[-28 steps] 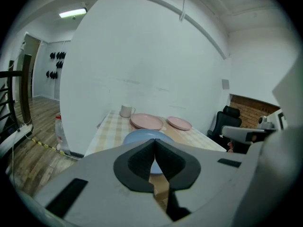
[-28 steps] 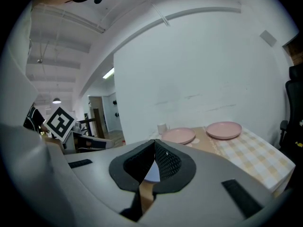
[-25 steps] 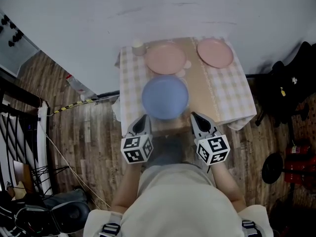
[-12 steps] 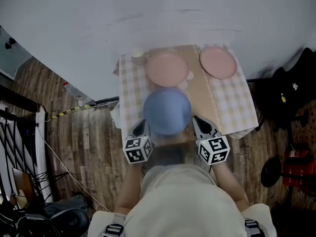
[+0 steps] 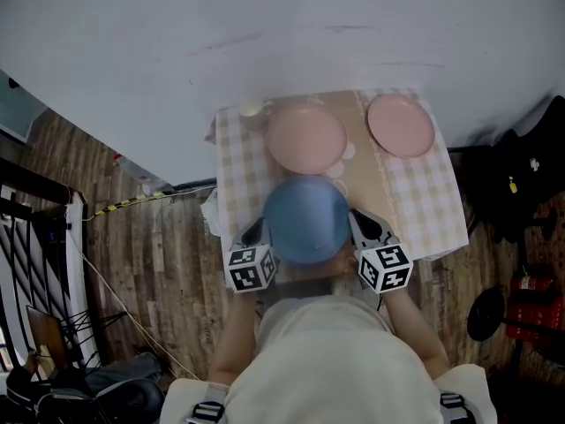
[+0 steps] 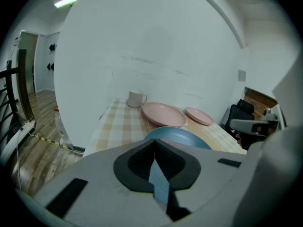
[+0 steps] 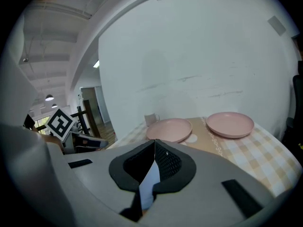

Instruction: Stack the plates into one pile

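A blue plate (image 5: 306, 219) hangs over the near part of the checked table (image 5: 233, 177), held level by both grippers. My left gripper (image 5: 262, 230) is shut on its left rim and my right gripper (image 5: 354, 221) on its right rim. In the left gripper view the blue plate (image 6: 182, 137) runs out from the closed jaws, and in the right gripper view only a sliver of the blue plate (image 7: 150, 182) shows between them. Just beyond lies a large pink plate (image 5: 306, 137), with a second pink plate (image 5: 400, 124) at the far right.
A white mug (image 5: 252, 109) stands at the table's far left corner, close to the white wall (image 5: 265, 25). Black bags or a chair (image 5: 516, 193) sit right of the table. Wooden floor with a striped tape line (image 5: 132, 197) lies to the left.
Both grippers have carried the blue plate forward and slightly down, from the table's near edge to just short of the large pink plate.
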